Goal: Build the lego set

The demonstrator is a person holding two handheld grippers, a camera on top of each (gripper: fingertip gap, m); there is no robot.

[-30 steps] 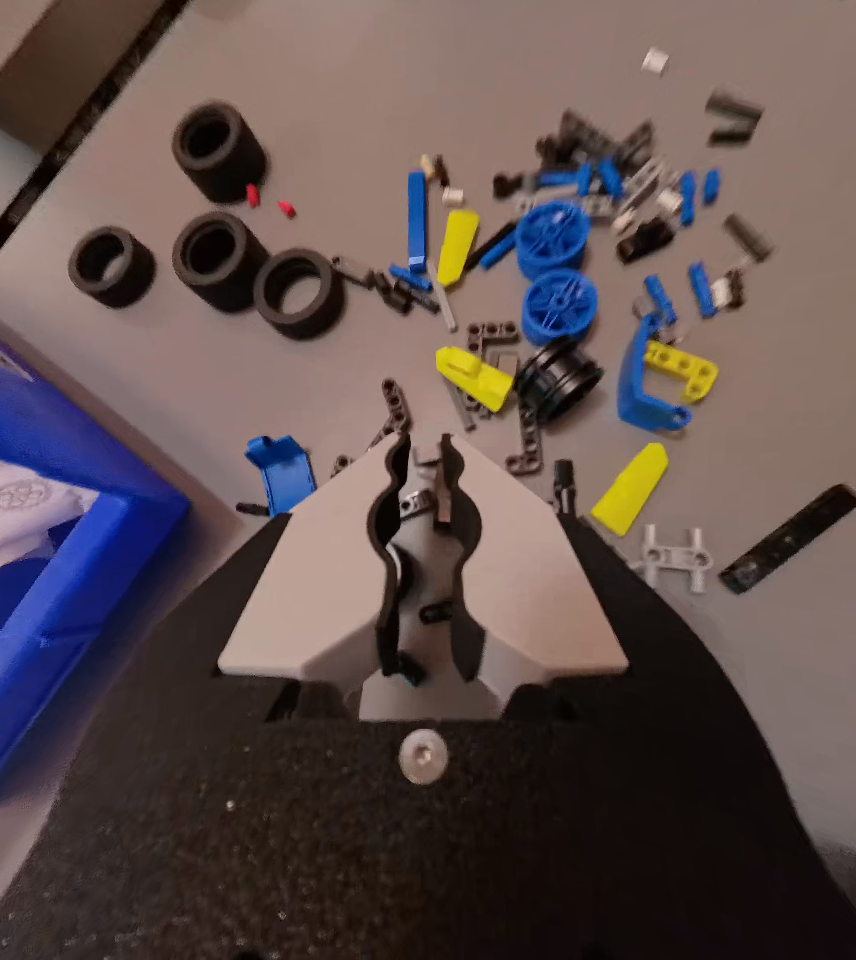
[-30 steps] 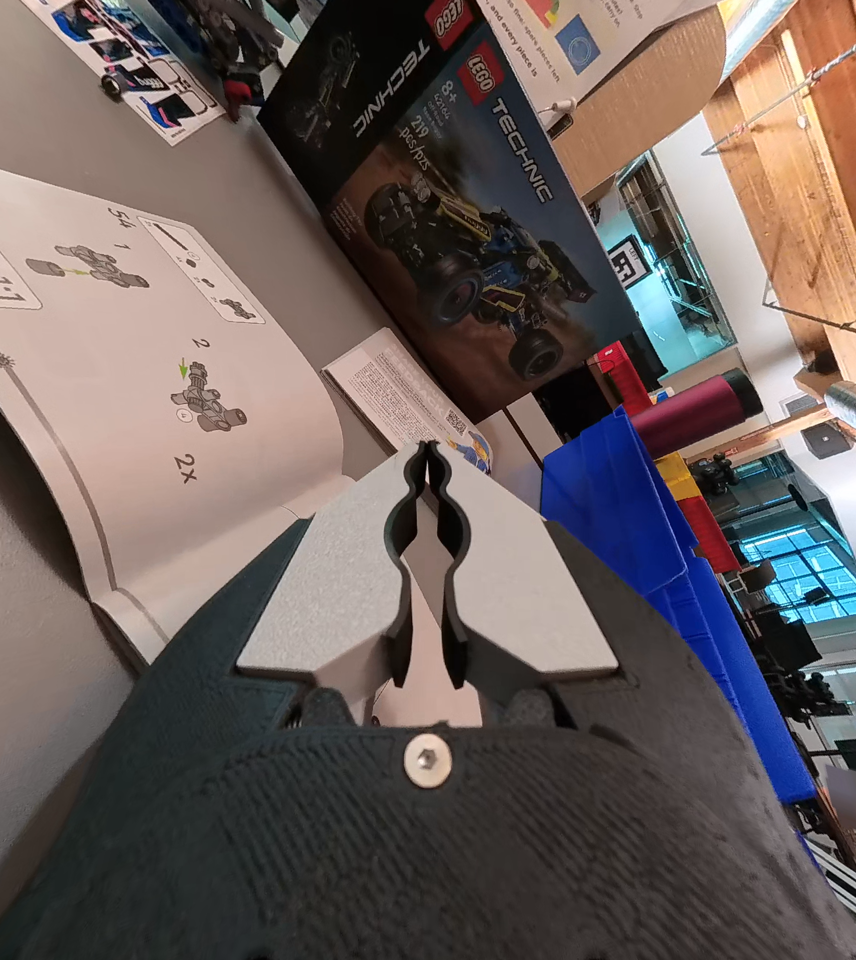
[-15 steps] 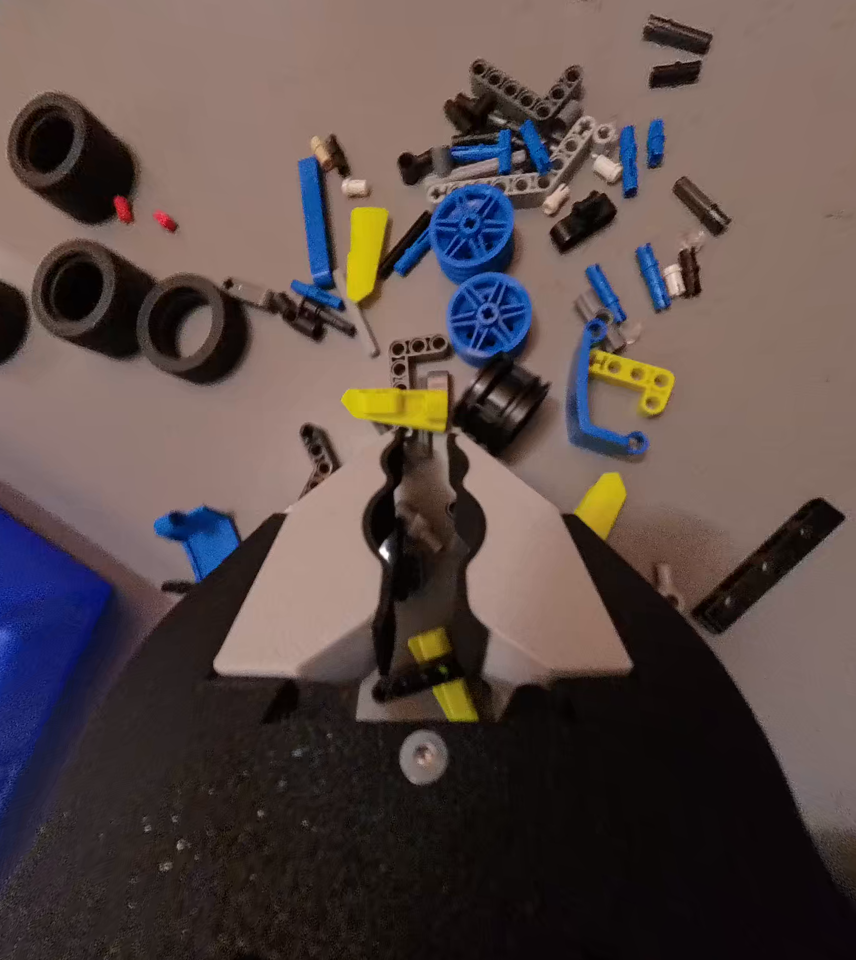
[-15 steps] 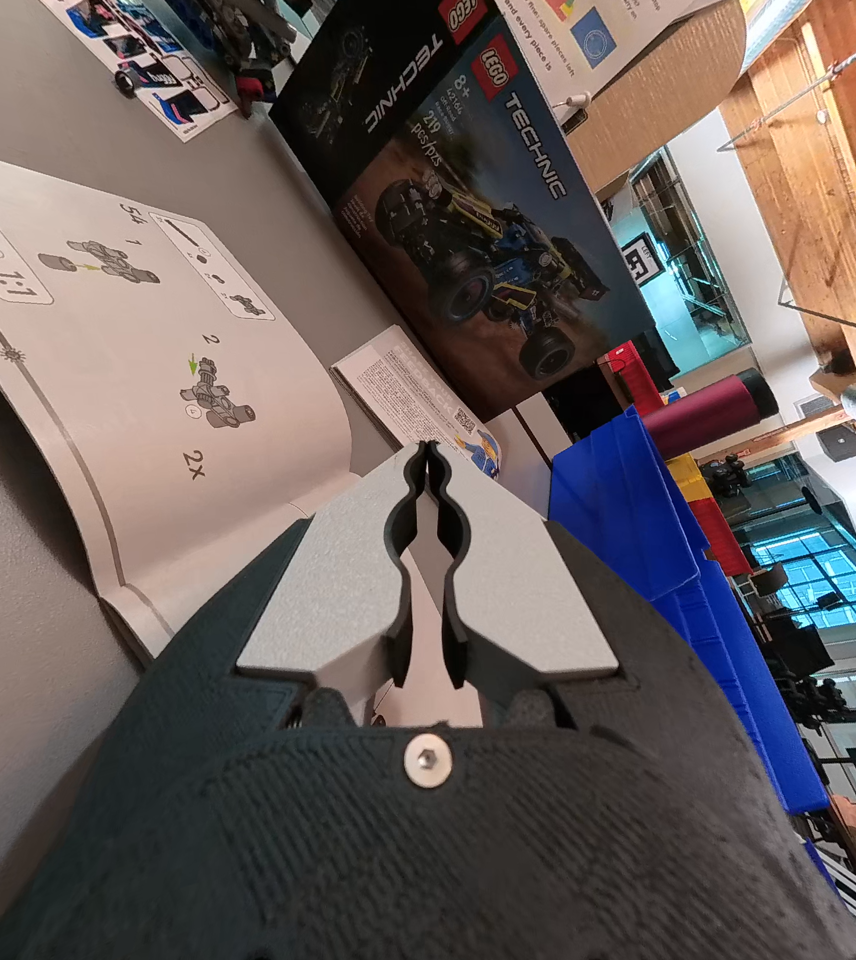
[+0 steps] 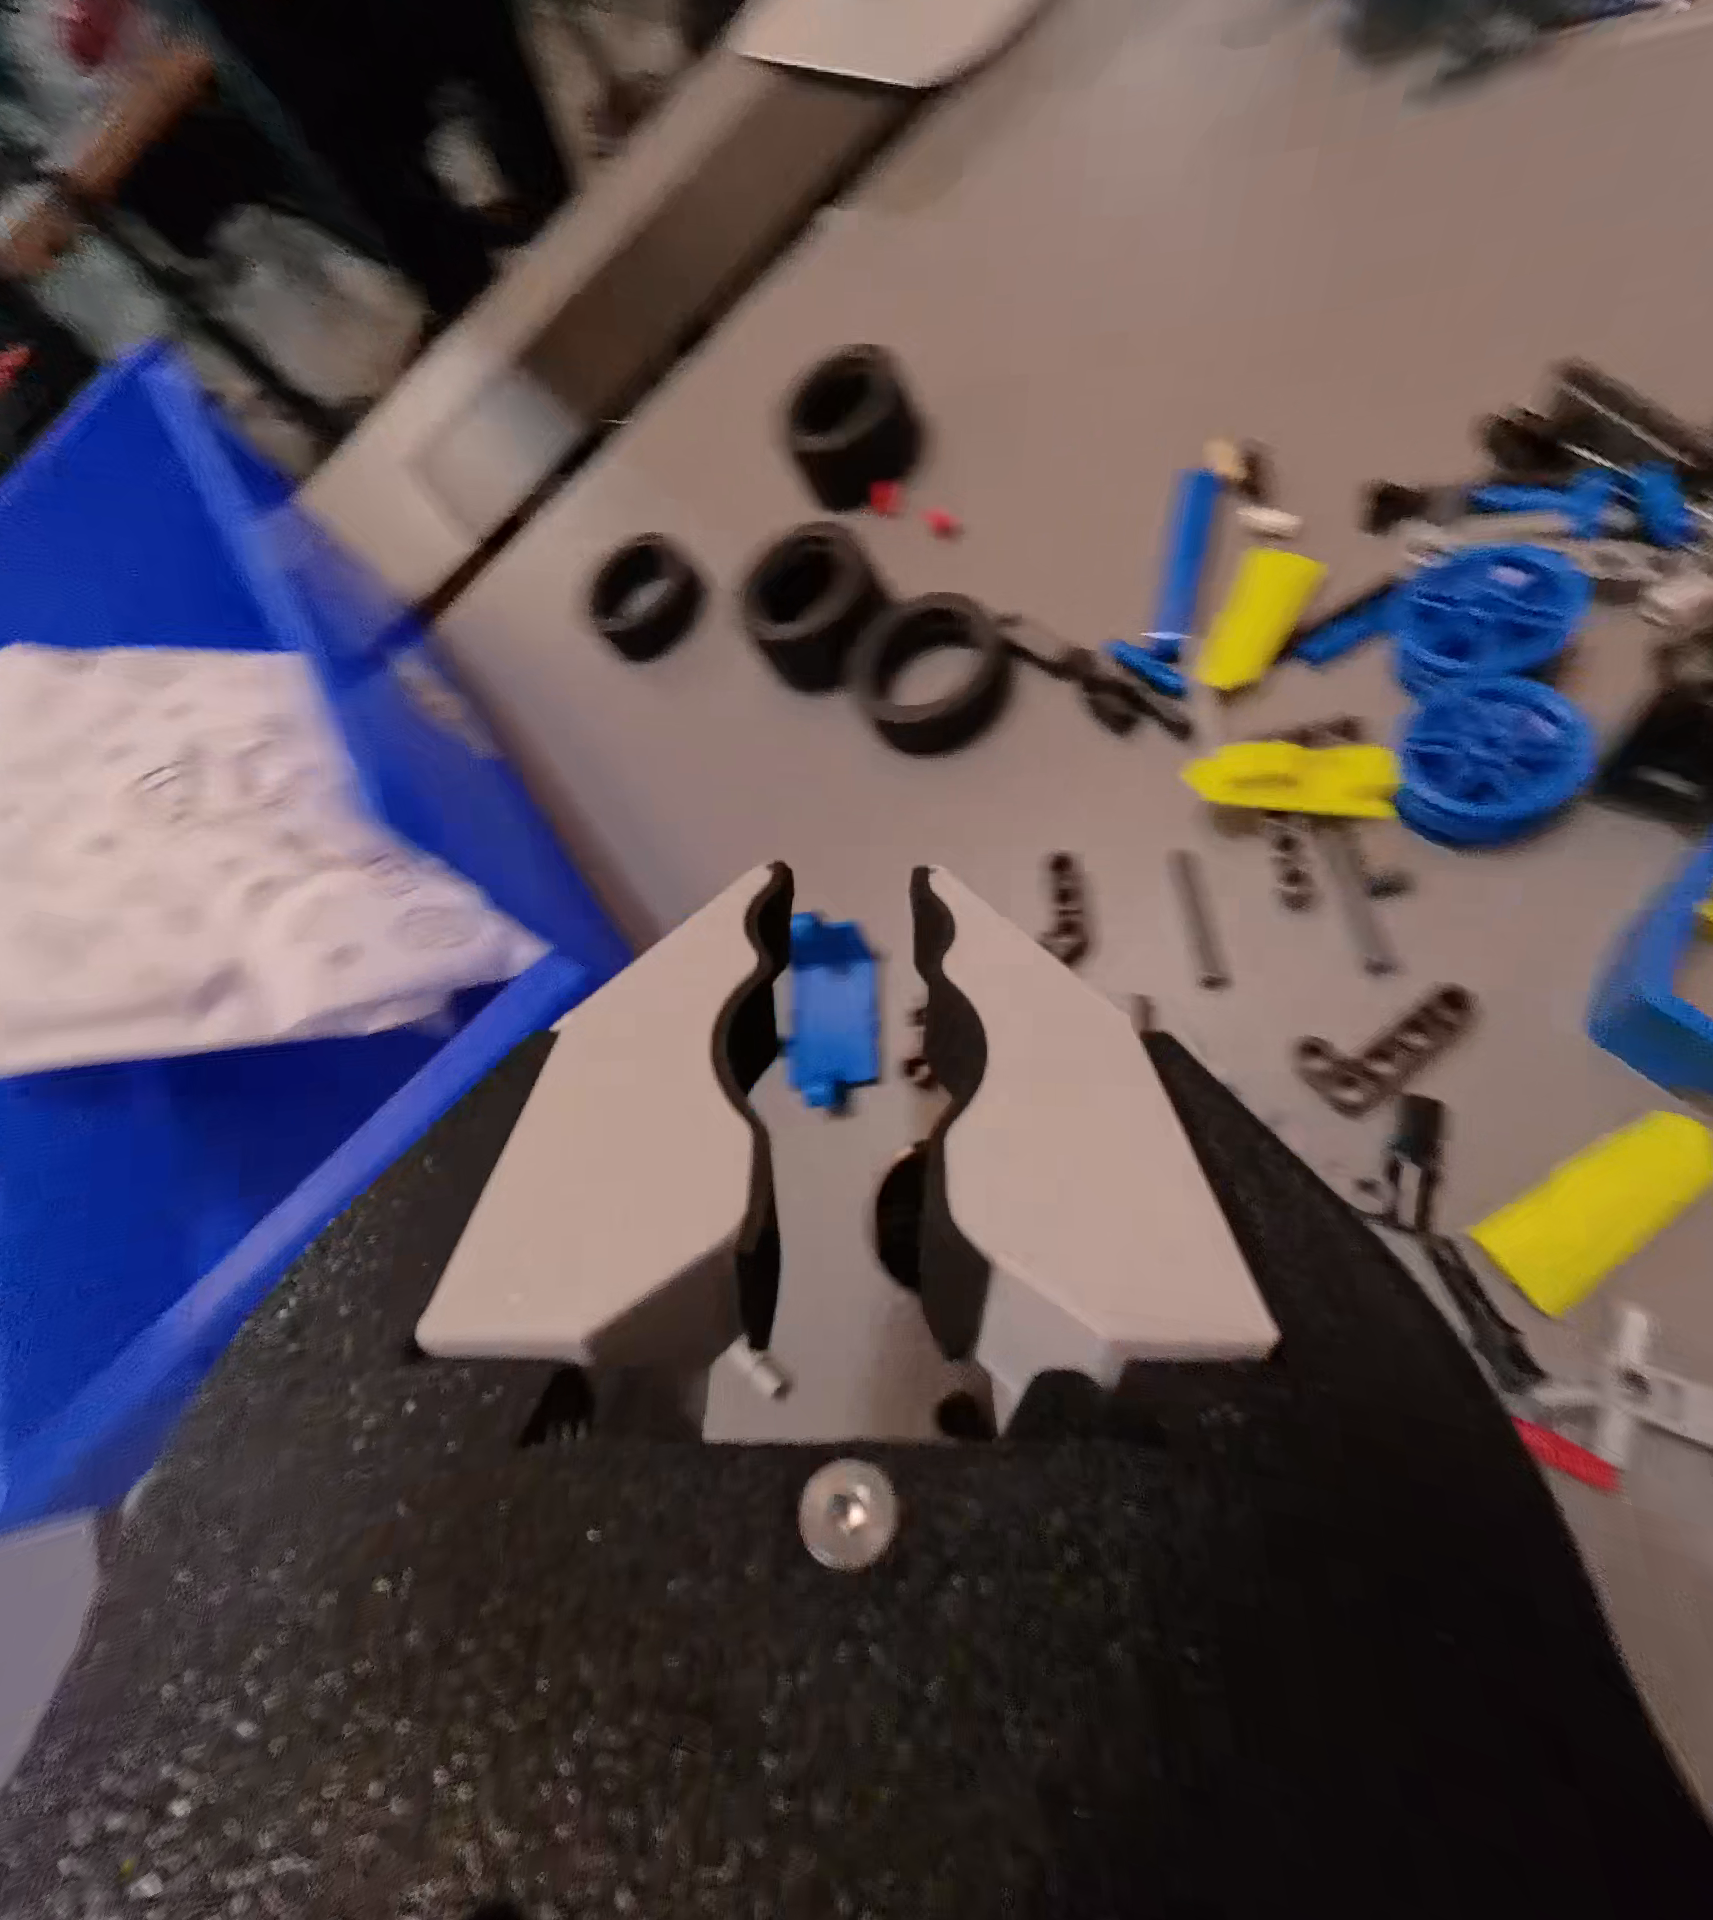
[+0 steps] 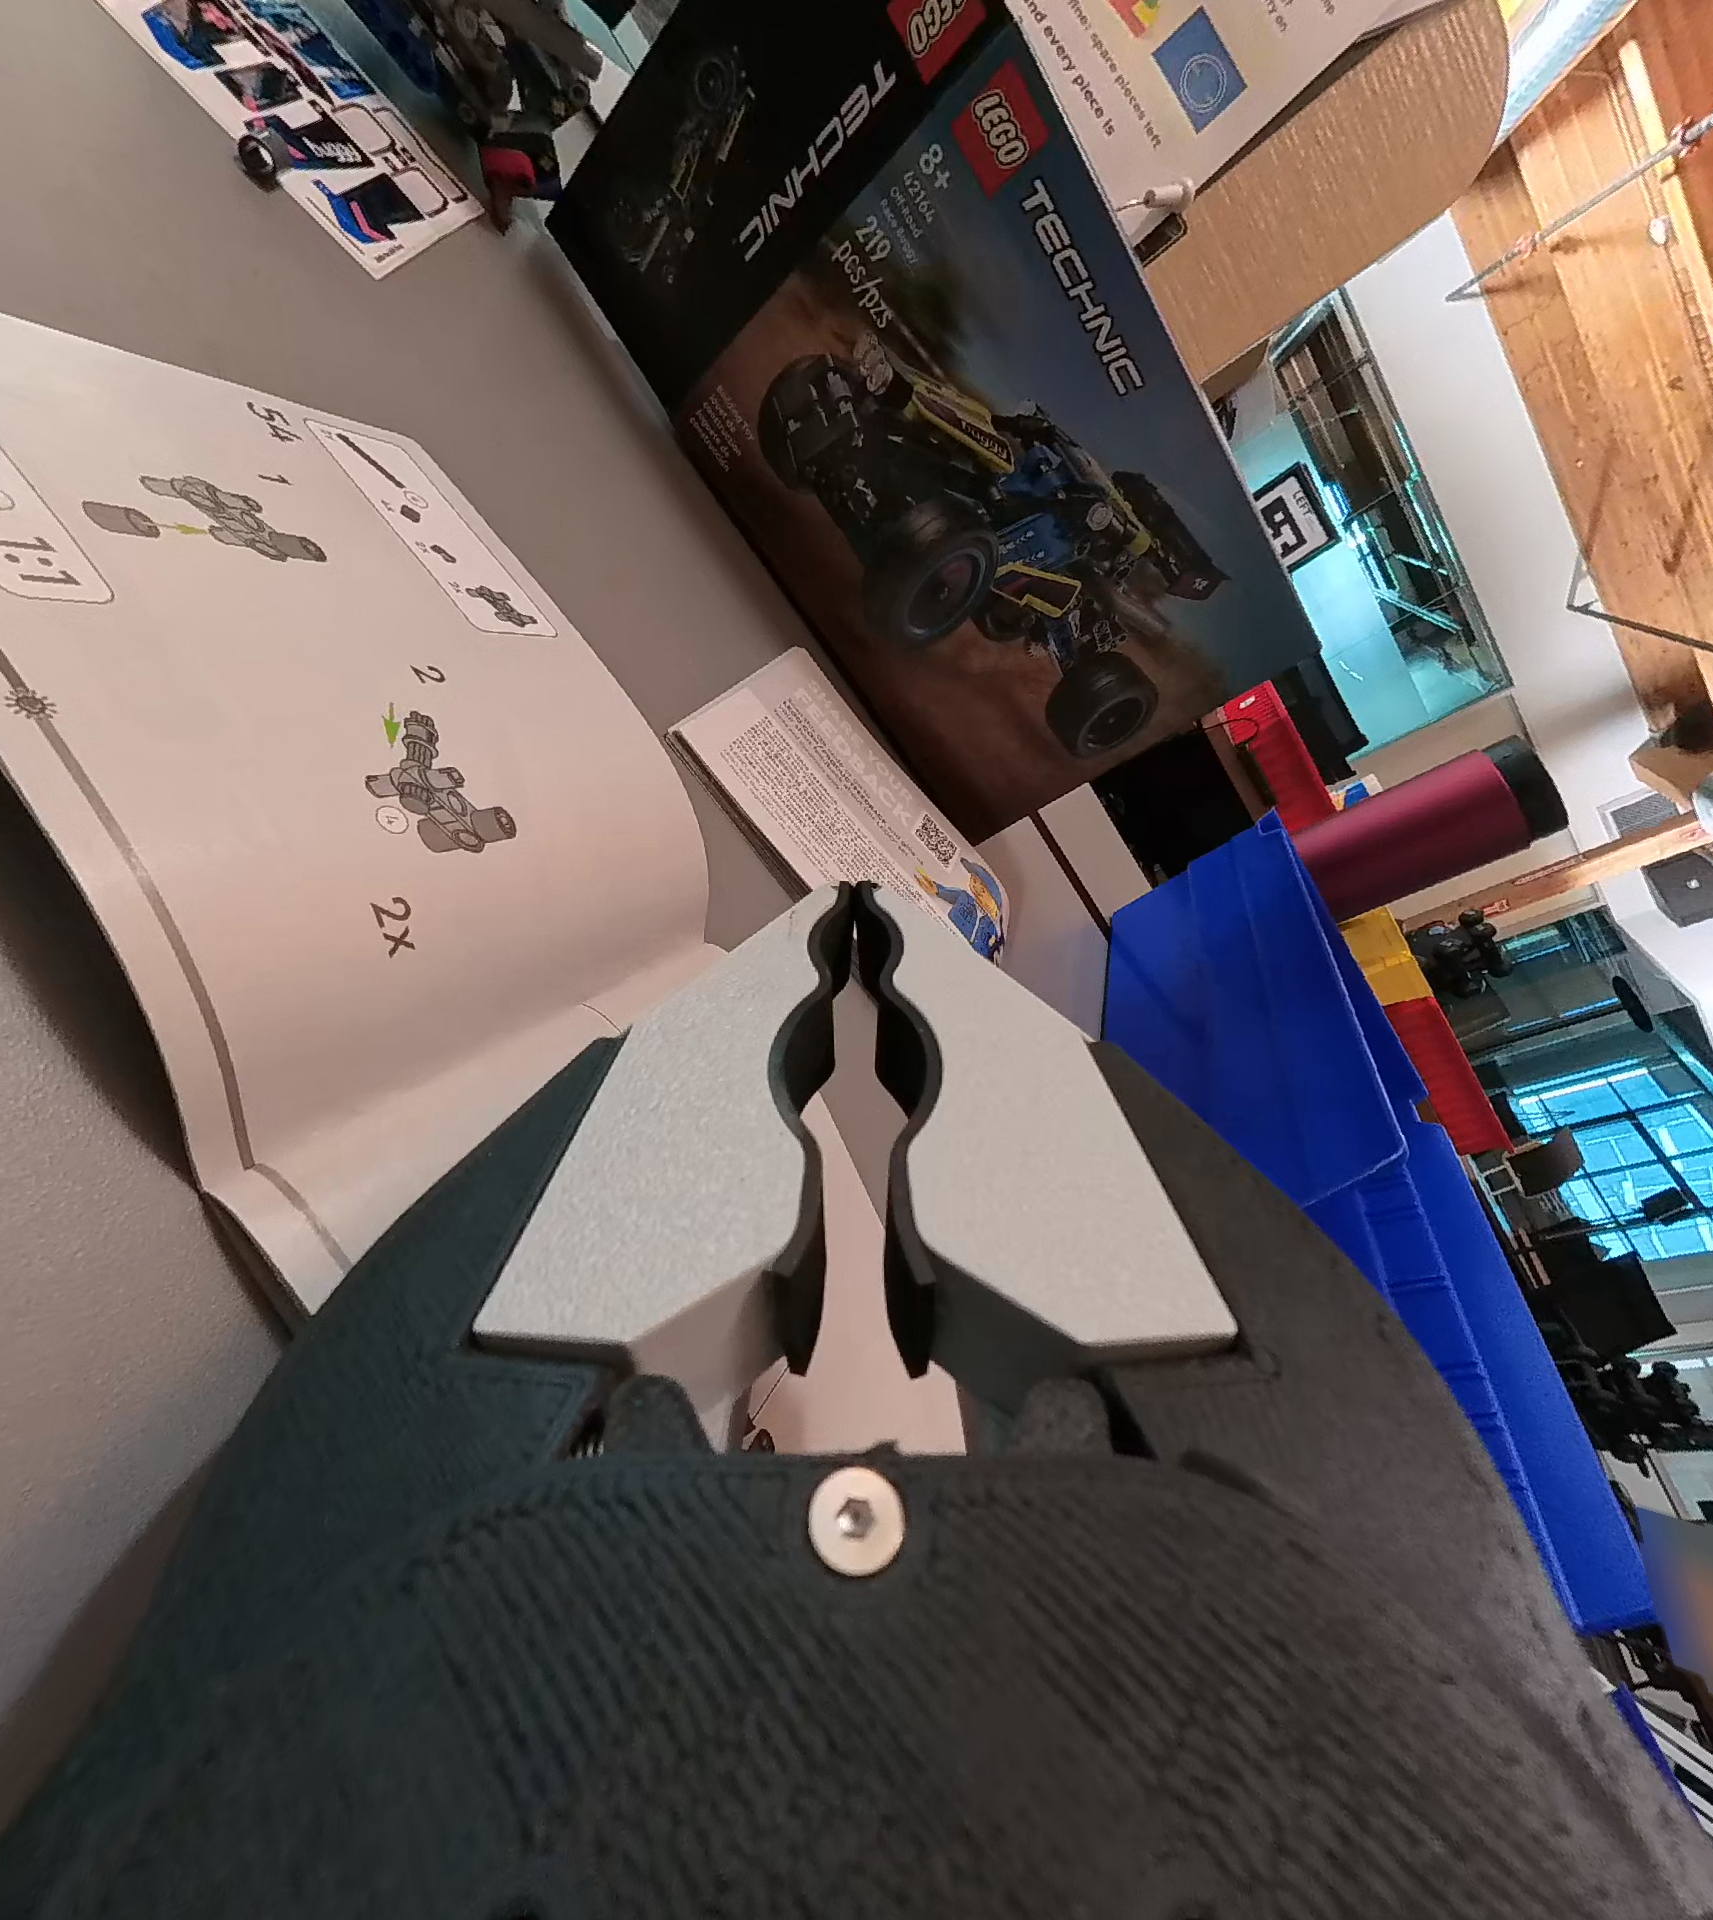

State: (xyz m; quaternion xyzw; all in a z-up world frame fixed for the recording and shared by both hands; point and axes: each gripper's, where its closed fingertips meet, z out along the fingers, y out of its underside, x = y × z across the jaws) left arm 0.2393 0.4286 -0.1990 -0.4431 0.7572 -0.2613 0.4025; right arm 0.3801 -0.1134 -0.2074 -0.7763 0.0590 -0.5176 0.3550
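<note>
Swinging back from the pile of yellow and blue parts, the left gripper [image 5: 844, 883] now frames a small blue panel piece [image 5: 831, 1008] lying on the grey table [image 5: 1195, 270], and its jaws have spread apart with nothing between them. That view is motion-blurred, so whether the tips touch the table cannot be told. Nearby lie four black tyres [image 5: 810, 608], two blue wheel hubs [image 5: 1491, 758] and yellow panels [image 5: 1600, 1210]; a blue bin [image 5: 239, 1195] holding crumpled paper sits just to the left. The right gripper [image 6: 854, 894] has barely moved: its tips meet, empty, above the open instruction booklet [image 6: 312, 675], with the set's box [image 6: 935, 416] standing beyond. This looks like part-picking for a sub-assembly. Next, the left jaws probably need to lower squarely around the blue panel and close on its sides.
</note>
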